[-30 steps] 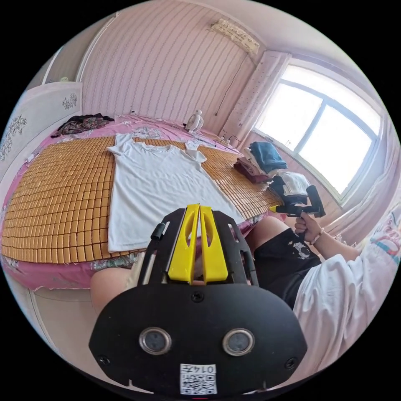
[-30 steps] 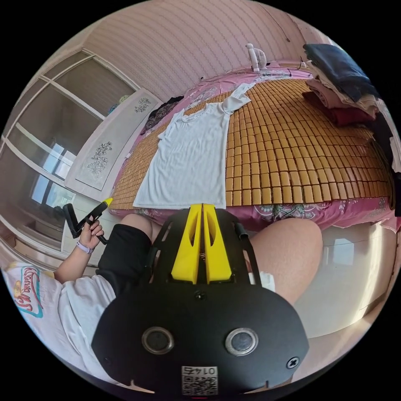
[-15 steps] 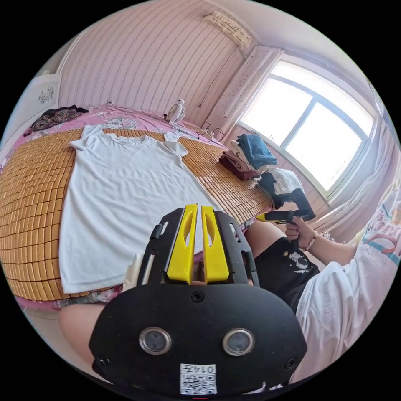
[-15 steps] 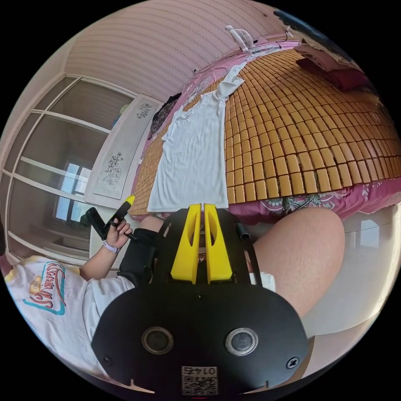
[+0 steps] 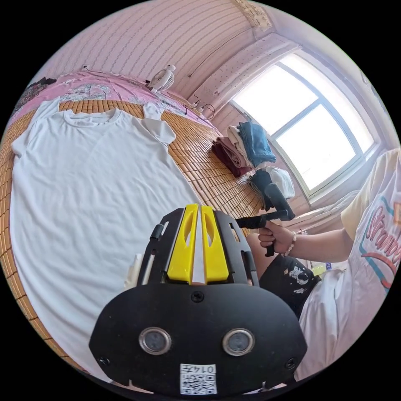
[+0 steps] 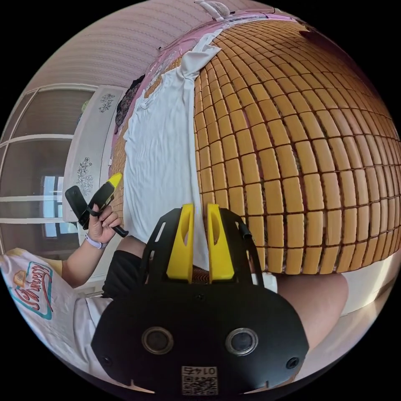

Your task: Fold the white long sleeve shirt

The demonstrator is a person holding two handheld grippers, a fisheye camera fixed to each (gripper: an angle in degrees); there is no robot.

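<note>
A: In the left gripper view, what is going on?

B: The white shirt (image 5: 92,188) is lying flat, filling the left half of the frame on the bamboo mat (image 5: 200,167). The left gripper (image 5: 195,209) is hanging over the shirt's lower right part, jaws nearly together with only a thin slit, holding nothing. At right of centre a hand (image 5: 273,238) is carrying the right gripper (image 5: 246,221); I cannot tell its jaws there.

A: And the right gripper view?

B: The shirt (image 6: 158,142) is running from top centre down to the middle, along the mat (image 6: 300,158). The right gripper (image 6: 200,207) is sitting at the shirt's near edge, jaws a narrow gap apart, empty. The left gripper (image 6: 110,181) is showing at centre left.

A: So which step?

B: I judge this as the approach, with no fold begun. Next, both jaws would need to open and pinch the hem or a side edge.
</note>
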